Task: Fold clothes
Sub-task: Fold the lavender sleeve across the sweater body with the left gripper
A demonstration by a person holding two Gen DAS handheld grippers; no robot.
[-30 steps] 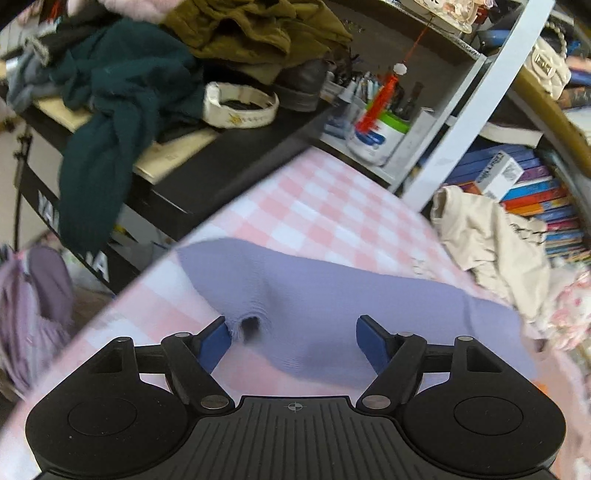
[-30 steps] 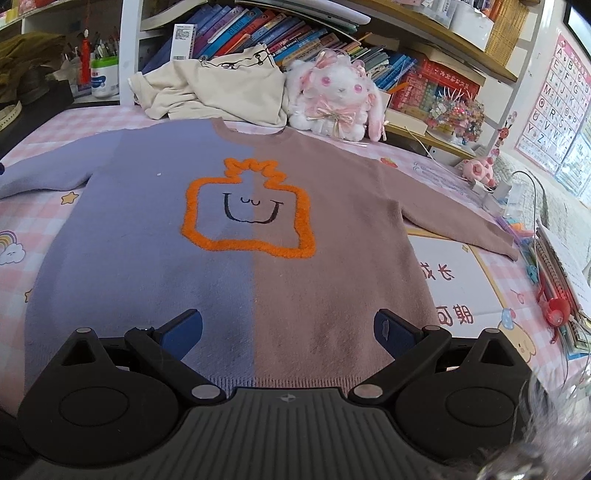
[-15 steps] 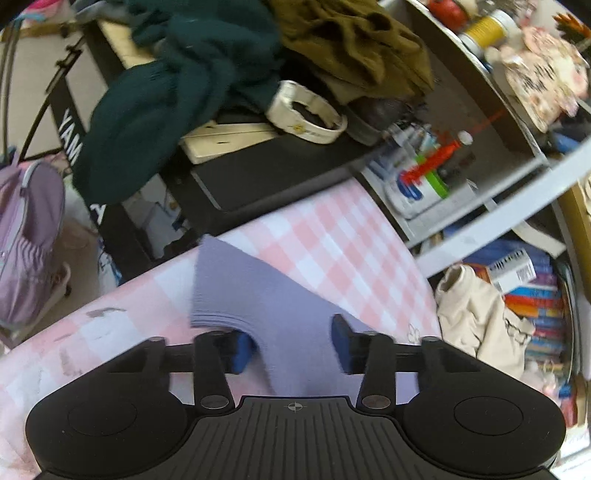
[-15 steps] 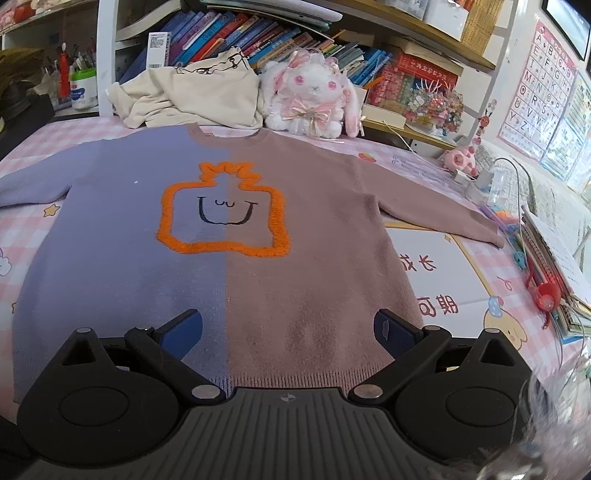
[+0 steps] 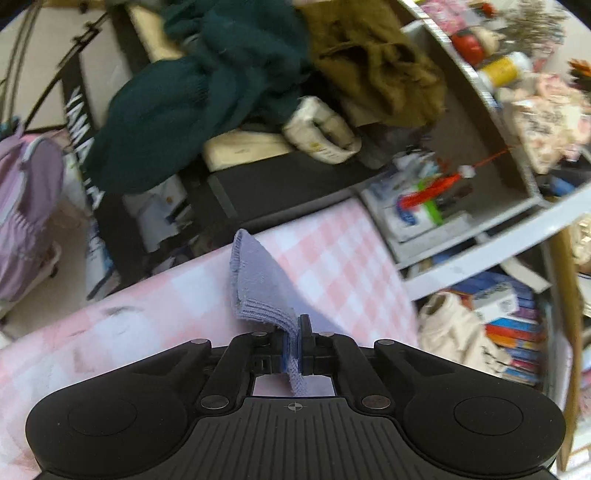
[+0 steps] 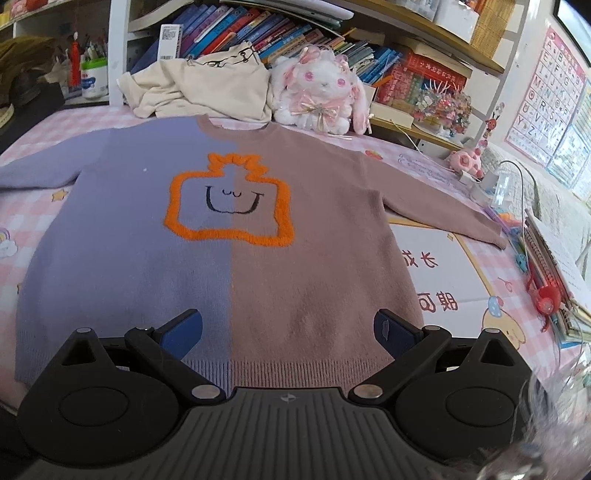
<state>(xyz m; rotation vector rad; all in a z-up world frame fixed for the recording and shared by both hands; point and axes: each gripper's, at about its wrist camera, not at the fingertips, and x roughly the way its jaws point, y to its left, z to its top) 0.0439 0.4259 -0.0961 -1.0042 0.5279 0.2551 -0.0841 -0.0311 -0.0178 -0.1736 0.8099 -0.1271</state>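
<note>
Lavender sleeve (image 6: pixel 35 173) cut off leftward

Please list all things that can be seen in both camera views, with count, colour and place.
sweater: one, half lilac, half brown, orange outline on the chest; flat on the checked cloth.
lilac cuff: one; lifted off the cloth, pinched in the left gripper.
checked cloth: one, pink and white; under the sweater.
cream garment: one; crumpled behind the collar.
plush rabbit: one, white and pink; beside the cream garment.
books: many, mixed colours; on the shelf behind.
dark green garment: one; heaped on the black stand.
olive garment: one; beside the green one.
left gripper: black, blue pads; shut on the cuff.
right gripper: black, blue pads; open above the hem.
</note>
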